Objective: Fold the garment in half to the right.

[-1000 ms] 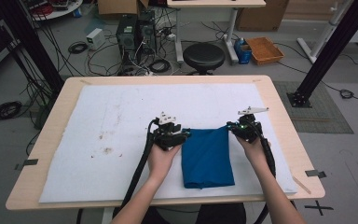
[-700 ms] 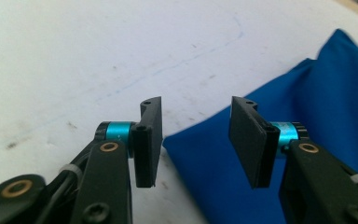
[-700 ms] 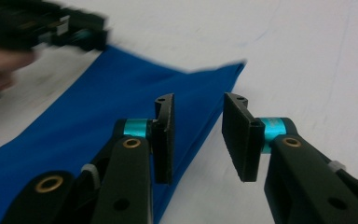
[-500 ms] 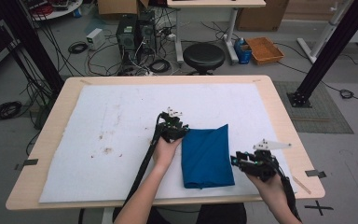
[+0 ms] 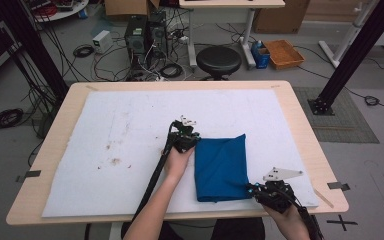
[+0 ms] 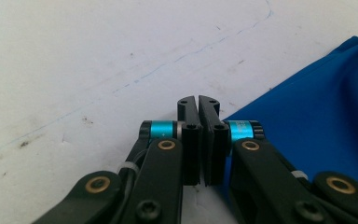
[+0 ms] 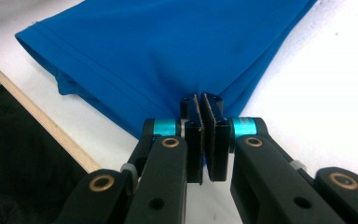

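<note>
Left tongs [image 6: 199, 103] just closed, right tongs [image 7: 201, 100] pinched shut

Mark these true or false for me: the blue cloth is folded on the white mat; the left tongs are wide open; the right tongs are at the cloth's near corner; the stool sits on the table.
1. The blue cloth lies folded on the white mat. True.
2. The left tongs are wide open. False: their jaws have just closed and stand shut beside the cloth's edge.
3. The right tongs are at the cloth's near right corner. True: the jaws, just closed, pinch its edge.
4. The black stool sits on the table. False: it stands on the floor beyond the far edge.
</note>
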{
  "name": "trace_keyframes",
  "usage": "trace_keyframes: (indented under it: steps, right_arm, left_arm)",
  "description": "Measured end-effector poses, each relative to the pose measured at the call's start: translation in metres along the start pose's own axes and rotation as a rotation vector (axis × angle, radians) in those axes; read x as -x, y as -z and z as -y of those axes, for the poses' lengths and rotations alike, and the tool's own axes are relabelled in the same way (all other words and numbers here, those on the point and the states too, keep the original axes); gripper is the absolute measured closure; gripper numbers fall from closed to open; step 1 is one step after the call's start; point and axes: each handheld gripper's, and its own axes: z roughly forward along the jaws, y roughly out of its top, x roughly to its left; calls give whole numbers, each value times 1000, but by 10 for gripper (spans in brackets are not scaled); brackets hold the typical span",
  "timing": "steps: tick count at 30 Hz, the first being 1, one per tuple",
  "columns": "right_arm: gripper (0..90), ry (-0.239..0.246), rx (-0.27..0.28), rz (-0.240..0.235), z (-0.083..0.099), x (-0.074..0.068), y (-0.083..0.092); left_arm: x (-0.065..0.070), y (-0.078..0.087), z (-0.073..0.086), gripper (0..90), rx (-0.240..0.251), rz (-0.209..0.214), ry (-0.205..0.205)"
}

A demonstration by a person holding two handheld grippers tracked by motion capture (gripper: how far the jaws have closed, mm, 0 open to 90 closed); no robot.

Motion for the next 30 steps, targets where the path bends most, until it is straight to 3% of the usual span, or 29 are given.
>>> trace_keyframes:
  steps: [8,12,16,19,23,27,30]
  right_arm:
    - [878,-51,2,-2,10,8,8]
    - [873,-49,-1,-6,11,9,10]
    - [765,-65,27,-16,6,13,15]
    - [750,-72,70,17,-11,24,18]
    - [725,-93,90,71,-48,47,9]
    - [717,-131,92,94,-79,66,-13]
    - [715,-153,71,113,-94,74,-35]
  left_arm:
    - [-1,0,0,890,-2,-18,1]
    - [-1,2,0,890,-1,-13,11]
    - [-1,5,-2,881,23,5,28]
    - [-1,6,-3,824,57,40,31]
    - [1,3,-2,793,51,43,18]
    - [-2,0,-1,798,35,38,24]
    - [-3,-1,0,839,26,38,18]
